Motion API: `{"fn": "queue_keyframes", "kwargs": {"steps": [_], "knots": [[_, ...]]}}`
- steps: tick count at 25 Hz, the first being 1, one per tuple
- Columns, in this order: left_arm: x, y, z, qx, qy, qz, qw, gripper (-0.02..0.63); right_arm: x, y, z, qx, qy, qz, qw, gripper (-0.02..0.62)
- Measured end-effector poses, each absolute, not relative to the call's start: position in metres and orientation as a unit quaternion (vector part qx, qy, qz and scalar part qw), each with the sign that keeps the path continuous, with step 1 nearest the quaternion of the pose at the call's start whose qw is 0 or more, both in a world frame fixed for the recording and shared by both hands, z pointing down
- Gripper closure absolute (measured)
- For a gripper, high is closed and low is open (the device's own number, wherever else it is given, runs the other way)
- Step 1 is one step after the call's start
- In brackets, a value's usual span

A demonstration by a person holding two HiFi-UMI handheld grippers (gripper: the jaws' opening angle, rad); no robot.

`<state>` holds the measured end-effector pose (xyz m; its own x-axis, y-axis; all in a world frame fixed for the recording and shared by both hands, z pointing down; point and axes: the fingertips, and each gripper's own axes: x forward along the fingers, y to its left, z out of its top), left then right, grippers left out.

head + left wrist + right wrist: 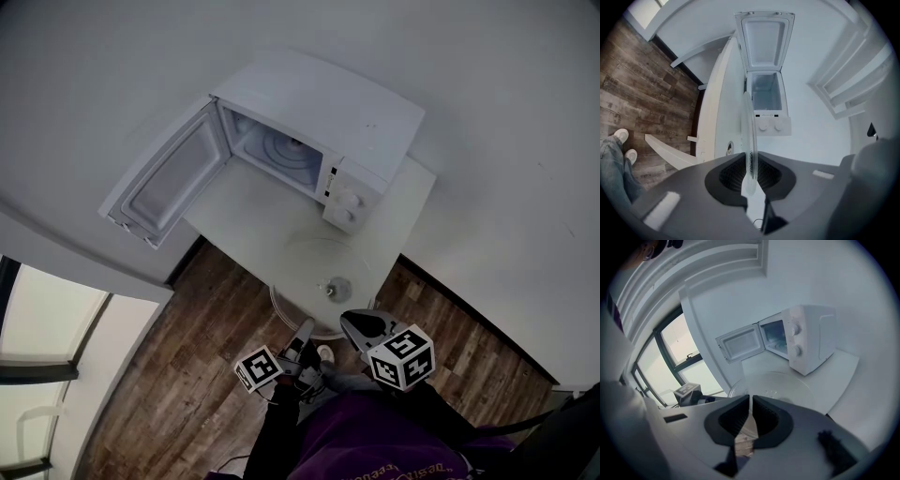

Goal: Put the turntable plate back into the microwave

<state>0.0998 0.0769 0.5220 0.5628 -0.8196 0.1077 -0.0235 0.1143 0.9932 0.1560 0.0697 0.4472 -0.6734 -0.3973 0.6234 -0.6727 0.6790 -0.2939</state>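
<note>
The clear glass turntable plate point(319, 258) hangs over the front part of the white table point(244, 216), held at its near rim from both sides. My left gripper point(305, 330) is shut on the rim; in the left gripper view the plate point(749, 136) stands edge-on between the pads of that gripper point(749, 180). My right gripper point(354, 323) is shut on the rim too, and the plate point(773, 383) spreads out ahead of that gripper point(750, 416). The white microwave point(319, 141) stands beyond with its door point(169, 178) swung wide open and its cavity point(766, 93) bare.
A small round grey piece point(336, 289) lies on the table under the plate. The table's front edge drops to a wooden floor point(187, 375), where the person's shoes point(621, 136) stand. A tall window point(689, 362) is off to the left, and white walls close in behind the microwave.
</note>
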Motion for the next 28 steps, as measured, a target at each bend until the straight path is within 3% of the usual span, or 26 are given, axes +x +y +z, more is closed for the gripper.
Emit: {"fn": "queue_keyframes", "kwargs": {"steps": [12, 28], "knots": [[0.065, 0.072, 0.476, 0.590, -0.392, -0.367, 0.603, 0.557, 0.141, 0.059, 0.418, 0.270, -0.908, 0.171, 0.271, 0.584], [0.001, 0.024, 0.425, 0.581, -0.435, -0.469, 0.504, 0.552, 0.077, 0.040, 0.369, 0.191, -0.954, 0.129, 0.192, 0.584]]}}
